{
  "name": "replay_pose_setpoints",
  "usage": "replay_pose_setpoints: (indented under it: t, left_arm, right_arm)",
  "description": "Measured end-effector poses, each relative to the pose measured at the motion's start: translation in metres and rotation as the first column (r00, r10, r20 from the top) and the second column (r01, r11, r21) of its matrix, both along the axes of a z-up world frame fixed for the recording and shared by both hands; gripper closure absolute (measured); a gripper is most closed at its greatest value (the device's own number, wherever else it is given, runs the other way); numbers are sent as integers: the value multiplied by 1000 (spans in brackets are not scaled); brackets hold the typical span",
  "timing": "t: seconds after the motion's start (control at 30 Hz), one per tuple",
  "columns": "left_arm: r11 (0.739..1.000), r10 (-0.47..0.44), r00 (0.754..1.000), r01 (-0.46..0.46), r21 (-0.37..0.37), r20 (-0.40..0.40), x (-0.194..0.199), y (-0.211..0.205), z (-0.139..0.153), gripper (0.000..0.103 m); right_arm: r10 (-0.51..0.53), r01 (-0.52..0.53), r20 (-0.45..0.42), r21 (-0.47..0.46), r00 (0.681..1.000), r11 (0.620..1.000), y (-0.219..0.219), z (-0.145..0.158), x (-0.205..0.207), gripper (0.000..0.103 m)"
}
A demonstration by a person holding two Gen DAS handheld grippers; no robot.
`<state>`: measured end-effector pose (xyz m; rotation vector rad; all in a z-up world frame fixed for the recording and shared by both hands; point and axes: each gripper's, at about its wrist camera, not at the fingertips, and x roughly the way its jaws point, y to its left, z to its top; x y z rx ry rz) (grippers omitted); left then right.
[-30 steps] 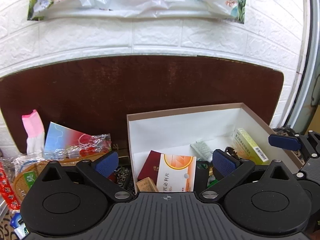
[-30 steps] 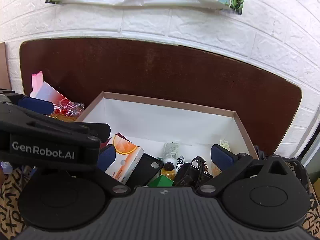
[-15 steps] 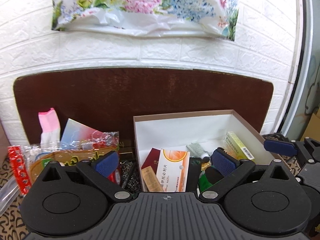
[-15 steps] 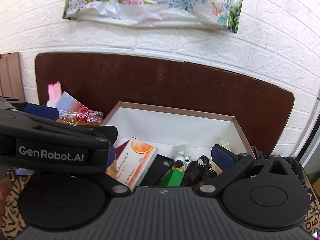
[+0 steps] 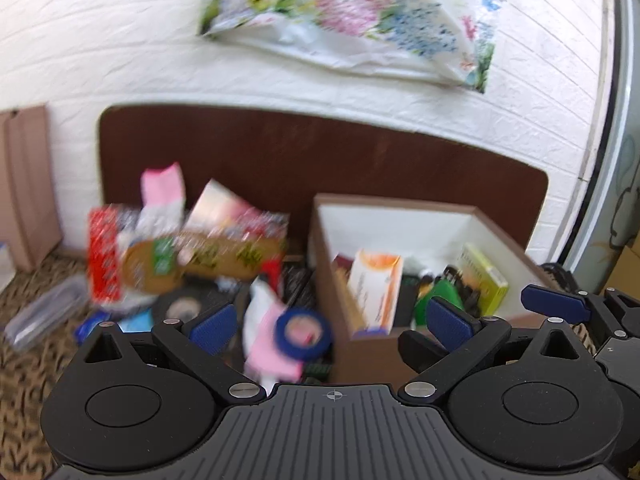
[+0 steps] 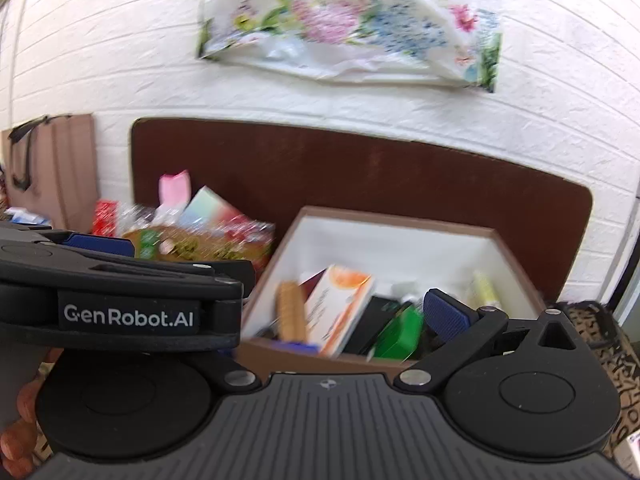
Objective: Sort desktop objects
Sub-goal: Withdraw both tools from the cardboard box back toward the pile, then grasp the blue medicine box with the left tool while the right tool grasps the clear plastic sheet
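Inside the brown cardboard box with white lining [image 5: 400, 220], several sorted things are already being kept: an orange-and-white medicine carton [image 5: 376, 288] leaning upright, a yellow-green rectangular carton [image 5: 482, 280] against the right wall, a green plastic item [image 5: 434, 300] and some dark objects too blurred to be named. Left of the box, a heap is lying unsorted on the patterned counter [image 5: 24, 364]: a round blue tape roll [image 5: 303, 332] on a pink-and-white packet [image 5: 268, 328], a black tape roll [image 5: 182, 308], a crinkled clear snack bag with brown and green print [image 5: 200, 258], a red-and-white wrapper [image 5: 103, 256], a pink-and-white folded cloth [image 5: 162, 192] and a clear plastic case [image 5: 44, 312].

The left hand-held gripper [image 5: 328, 322] is being held spread above the blue tape roll, nothing pinched between its pads. The right hand-held gripper [image 6: 340, 320] is being held over the box's near edge; only its right pad is visible, the left one being hidden behind the other device, so it appears spread and empty.

Judging by this, the sorting is being carried on roughly midway, with the heap still to be moved.
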<state>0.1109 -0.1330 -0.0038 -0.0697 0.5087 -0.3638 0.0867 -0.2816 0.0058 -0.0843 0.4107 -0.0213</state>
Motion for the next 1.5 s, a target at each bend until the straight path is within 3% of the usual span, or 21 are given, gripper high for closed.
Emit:
replay_pose_setpoints:
  t: [0.3, 0.57, 0.93, 1.5]
  left_arm:
    - [998, 66, 991, -67, -4, -119, -29, 61, -52, 0]
    - [991, 136, 975, -136, 11, -178, -23, 112, -79, 0]
    - [974, 225, 956, -222, 36, -189, 32, 162, -89, 4]
    - [972, 236, 950, -229, 56, -206, 127, 204, -111, 7]
  right_arm:
    - [90, -90, -44, -8, 995, 996, 64, -46, -31, 0]
    - [195, -194, -95, 22, 976, 981, 114, -78, -23, 0]
    - [277, -266, -145, 86, 950, 960, 143, -95, 19, 4]
    - [333, -319, -216, 95, 918, 943, 180, -123, 95, 15]
